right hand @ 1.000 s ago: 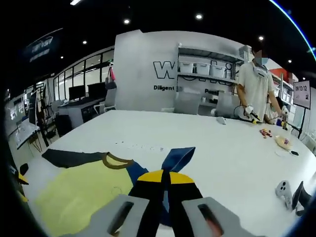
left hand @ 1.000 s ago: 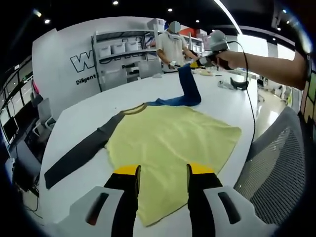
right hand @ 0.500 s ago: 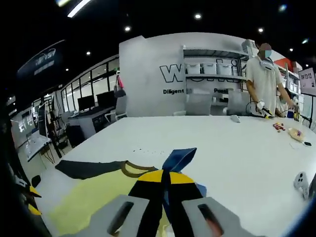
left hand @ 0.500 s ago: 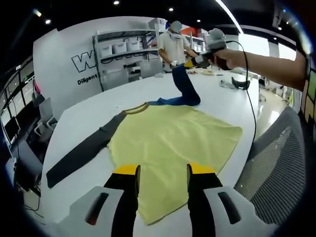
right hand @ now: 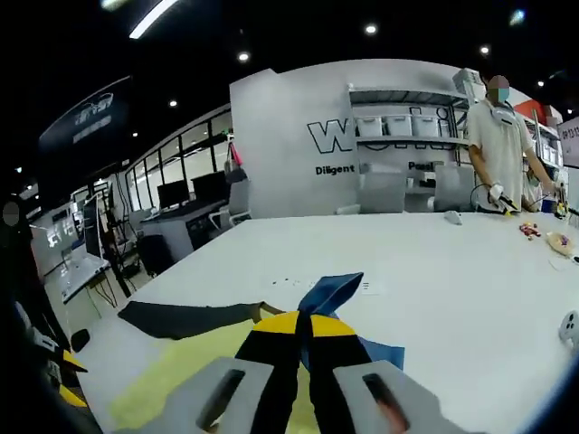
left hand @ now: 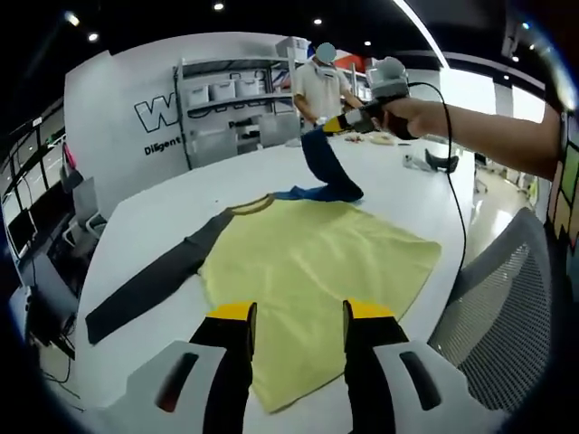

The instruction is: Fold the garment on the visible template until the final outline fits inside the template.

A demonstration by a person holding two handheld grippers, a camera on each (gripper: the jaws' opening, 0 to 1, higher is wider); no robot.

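We see garment [left hand: 312,262] w/ pale yellow body, dk grey sleeve [left hand: 149,280], blue sleeve [left hand: 324,167] & olive collar on plain white bench [left hand: 136,231]; tools [left hand: 297,330] black w/ yellow tips.

The shirt [left hand: 312,271] lies face-down or face-up, which cannot be told, spread flat on the white table [left hand: 136,226], its pale yellow body wide and smooth with a brownish collar [left hand: 253,204] at the far end. One dark grey sleeve [left hand: 149,285] stretches straight out along the tabletop toward the table's edge. The other sleeve [left hand: 326,167], blue, is lifted off the table and rises in a twisted column from the shoulder, its cuff pinched between the closed jaws of the right gripper [left hand: 336,122]. In the right gripper view the blue cuff [right hand: 330,291] sticks out past the jaws.
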